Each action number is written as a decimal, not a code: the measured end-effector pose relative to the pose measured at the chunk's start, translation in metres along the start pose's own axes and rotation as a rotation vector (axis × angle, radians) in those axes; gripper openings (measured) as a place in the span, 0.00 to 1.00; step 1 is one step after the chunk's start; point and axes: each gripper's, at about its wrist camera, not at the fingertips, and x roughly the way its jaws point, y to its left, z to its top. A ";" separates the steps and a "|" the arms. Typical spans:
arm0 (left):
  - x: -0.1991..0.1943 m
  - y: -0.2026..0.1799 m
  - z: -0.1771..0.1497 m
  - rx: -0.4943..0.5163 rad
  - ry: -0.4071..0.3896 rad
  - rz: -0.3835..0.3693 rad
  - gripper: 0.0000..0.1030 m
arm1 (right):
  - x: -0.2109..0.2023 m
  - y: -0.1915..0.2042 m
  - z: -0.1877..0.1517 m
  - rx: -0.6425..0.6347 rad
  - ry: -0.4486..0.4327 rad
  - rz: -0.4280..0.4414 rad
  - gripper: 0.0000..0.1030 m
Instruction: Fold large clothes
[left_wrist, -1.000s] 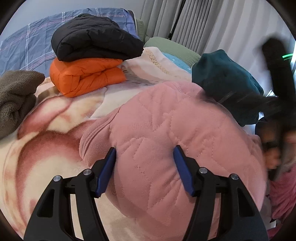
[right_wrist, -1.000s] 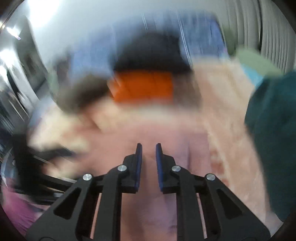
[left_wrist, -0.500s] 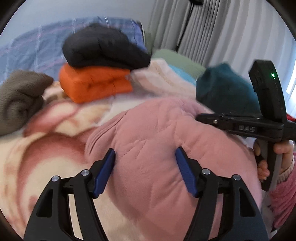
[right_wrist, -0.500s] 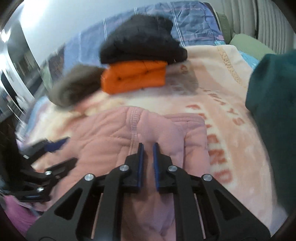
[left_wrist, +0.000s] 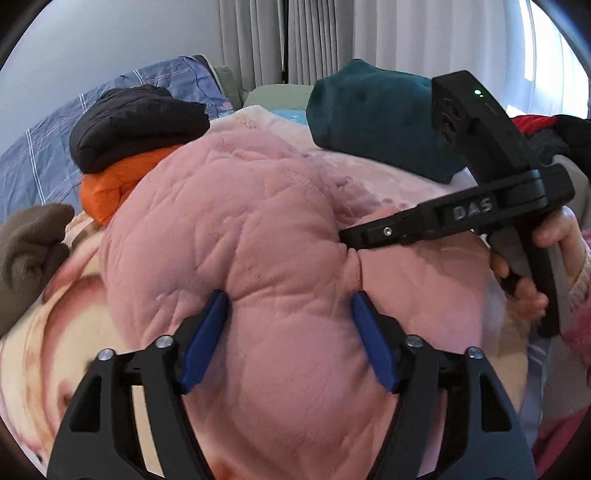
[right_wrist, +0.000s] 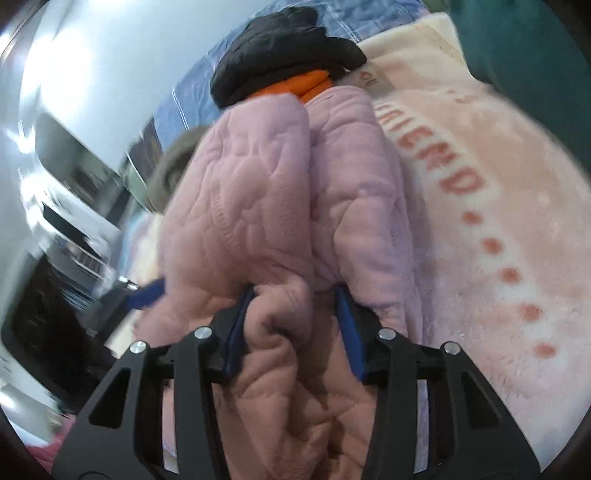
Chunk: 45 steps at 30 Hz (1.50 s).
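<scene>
A folded pink quilted garment (left_wrist: 258, 240) bulges up off the cream and pink blanket (left_wrist: 55, 332). My left gripper (left_wrist: 288, 314) is clamped around its thick near fold, jaws wide apart with fabric filling the gap. My right gripper (right_wrist: 291, 306) is shut on another thick bunch of the same garment (right_wrist: 280, 192) and holds it raised. In the left wrist view the right gripper (left_wrist: 354, 236) pushes into the garment from the right.
A black folded jacket (left_wrist: 136, 122) lies on an orange one (left_wrist: 107, 184) at the back. A grey-brown roll (left_wrist: 29, 243) is at the left, a teal bundle (left_wrist: 373, 118) at the back right. Curtains and a blue plaid pillow stand behind.
The right gripper, nearly closed and empty above the garment before, has opened and clamped onto it. Both grippers have lifted the pink garment, which now bulges higher and hides the orange jacket.
</scene>
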 end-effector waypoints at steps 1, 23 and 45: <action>0.004 -0.003 0.006 0.010 0.016 0.008 0.73 | -0.003 0.002 0.000 -0.008 -0.006 -0.011 0.43; 0.000 -0.008 0.008 0.045 0.018 -0.006 0.84 | -0.092 0.008 -0.089 0.182 -0.180 -0.113 0.98; -0.003 -0.004 0.006 0.032 0.010 -0.020 0.85 | -0.026 -0.004 -0.102 0.547 -0.231 -0.047 0.98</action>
